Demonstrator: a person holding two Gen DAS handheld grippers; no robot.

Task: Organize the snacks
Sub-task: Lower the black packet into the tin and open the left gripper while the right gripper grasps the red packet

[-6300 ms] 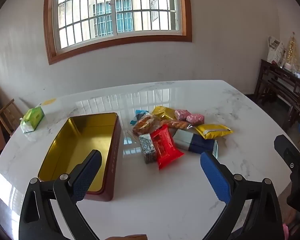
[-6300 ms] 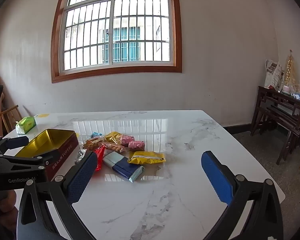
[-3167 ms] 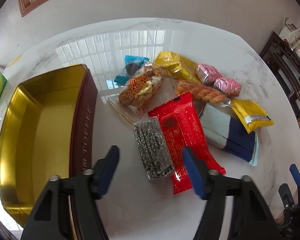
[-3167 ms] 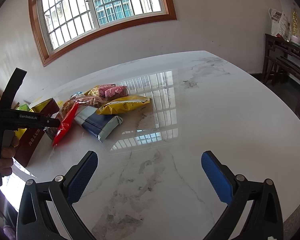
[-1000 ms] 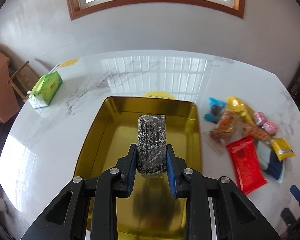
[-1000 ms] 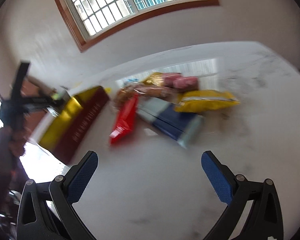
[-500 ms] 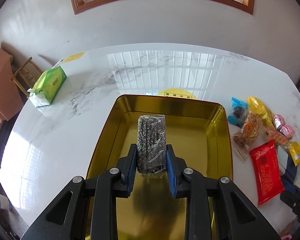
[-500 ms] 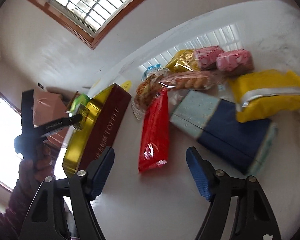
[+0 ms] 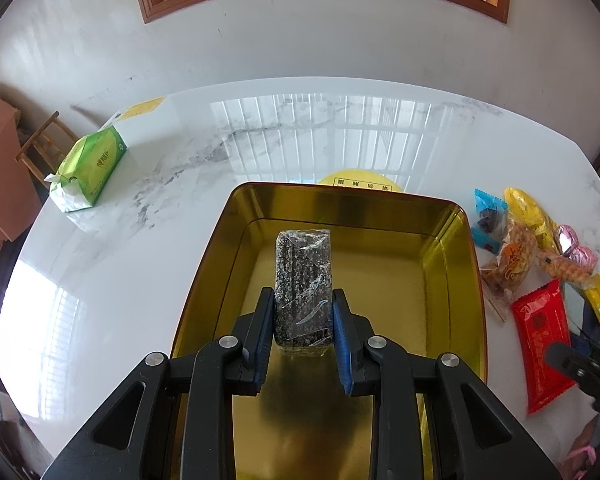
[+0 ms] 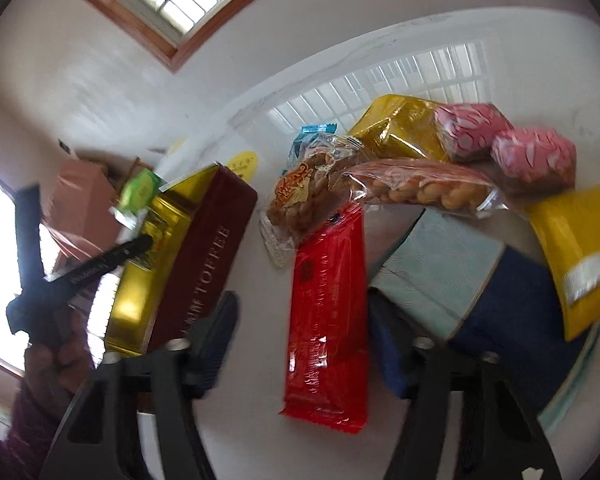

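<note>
Snacks mostly wait in a heap (image 10: 412, 216) beside your gold tin (image 9: 236, 240): your left gripper (image 9: 303, 330) clamps the dark speckled bar (image 9: 303, 284) above its empty floor, while your right gripper (image 10: 304, 344) closes around the red packet (image 10: 328, 312), not yet gripping.

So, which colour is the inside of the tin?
Shiny gold; the tin shows best in the left wrist view.

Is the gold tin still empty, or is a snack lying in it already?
Empty. The tin shows only bare gold floor; the dark speckled bar is over it, clamped in the left gripper.
</note>
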